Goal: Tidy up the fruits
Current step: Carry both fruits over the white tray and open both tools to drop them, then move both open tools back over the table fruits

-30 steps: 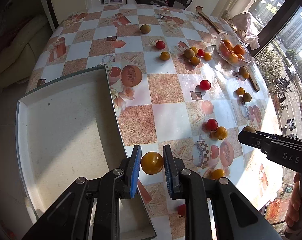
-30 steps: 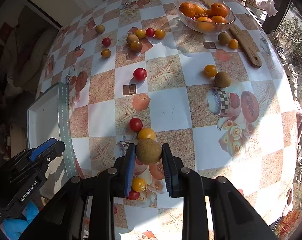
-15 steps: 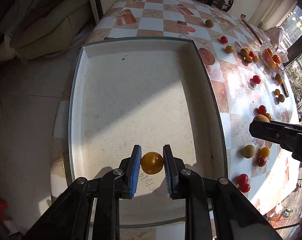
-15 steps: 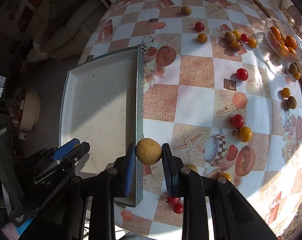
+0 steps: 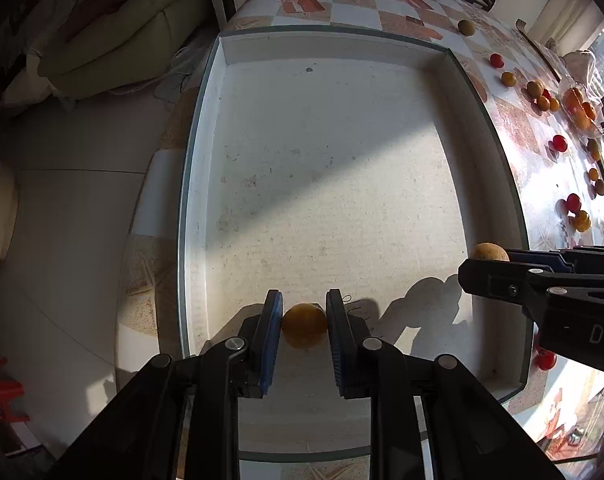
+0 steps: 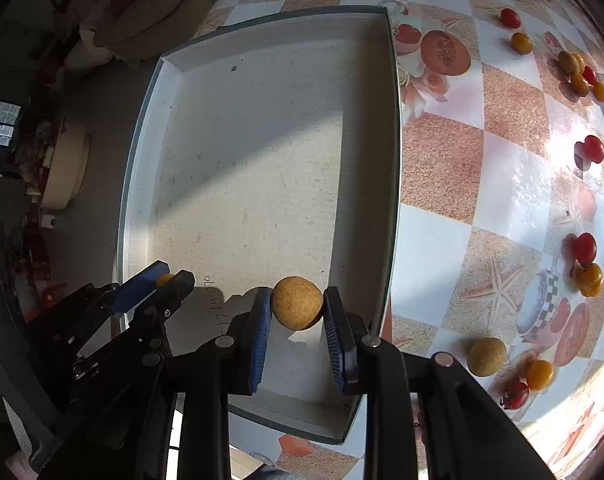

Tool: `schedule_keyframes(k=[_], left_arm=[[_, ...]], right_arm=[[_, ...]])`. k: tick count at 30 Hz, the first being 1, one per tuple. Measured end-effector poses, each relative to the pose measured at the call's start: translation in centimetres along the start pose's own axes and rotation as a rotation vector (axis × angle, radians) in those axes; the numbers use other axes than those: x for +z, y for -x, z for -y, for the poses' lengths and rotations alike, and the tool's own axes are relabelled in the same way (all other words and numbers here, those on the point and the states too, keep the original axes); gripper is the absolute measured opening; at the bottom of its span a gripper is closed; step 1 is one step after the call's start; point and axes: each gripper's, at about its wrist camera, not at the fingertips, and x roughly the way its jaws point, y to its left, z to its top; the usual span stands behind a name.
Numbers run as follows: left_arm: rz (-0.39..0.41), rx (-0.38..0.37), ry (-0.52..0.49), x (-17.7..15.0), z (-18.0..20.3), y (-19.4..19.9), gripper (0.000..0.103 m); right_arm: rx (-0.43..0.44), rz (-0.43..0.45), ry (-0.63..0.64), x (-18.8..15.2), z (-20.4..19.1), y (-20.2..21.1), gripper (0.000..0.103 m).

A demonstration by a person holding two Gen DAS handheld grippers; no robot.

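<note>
tray (image 5: 198, 184) – on table (image 6: 442, 168) | loose fruits (image 6: 585, 254) – right of tray

Pale capital letters "DA" stand on the black body of the right gripper (image 5: 484, 264) where it reaches in at the right edge of the left wrist view, the rest cut off. Handwritten dark marks sit on the floor of the white tray (image 6: 394, 152) near its near edge, beside the left gripper (image 6: 170, 278), too small and skewed to read with certainty.

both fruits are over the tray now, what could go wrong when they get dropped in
1. The tray floor is bare, so the round orange fruit in the left gripper may roll after release.
2. The tan fruit in the right gripper hangs close to the tray's right wall and could bounce out.
3. The grippers are close and could bump.
</note>
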Motion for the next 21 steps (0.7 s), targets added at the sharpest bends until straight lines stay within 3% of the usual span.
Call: schedule_keyframes(k=[4,6,7,8,14,16,21], left_arm=[[-0.026,0.004,0.004,-0.4,-0.2,-0.6,0.026],[-0.030,0.007,0.012,-0.5,-0.4,-0.6,0.058],[-0.011,0.005,0.018,-0.6,-0.5,-0.4,0.079],[0.005,-0.003,0.018,-0.7,-0.5,-0.1,0.079],[-0.024,0.015,0.006,-0.8,-0.8,0.1,0.079],[-0.032,0.016,0.006,-0.6,-0.9,0.3,0.079],[-0.024,0.019,-0.041,0.6,0.4,1.5,0.079]], right_arm=[[-0.017,-0.044,0.002,0.3,-0.2,-1.7,0.029],[-0.018,-0.054,0.000,0.4,-0.2,-2.1,0.033],[-0.014,-0.047,0.002,0.5,-0.4,-2.1,0.044],[-0.013,-0.046,0.002,0.5,-0.4,-2.1,0.052],[0.038,-0.012,-0.020,0.8,-0.5,-0.6,0.068],[0.062,0.009,-0.029,0.7,-0.4,0.4,0.078],[0.072,0.059,-0.053,0.4,0.4,2.9,0.080]])
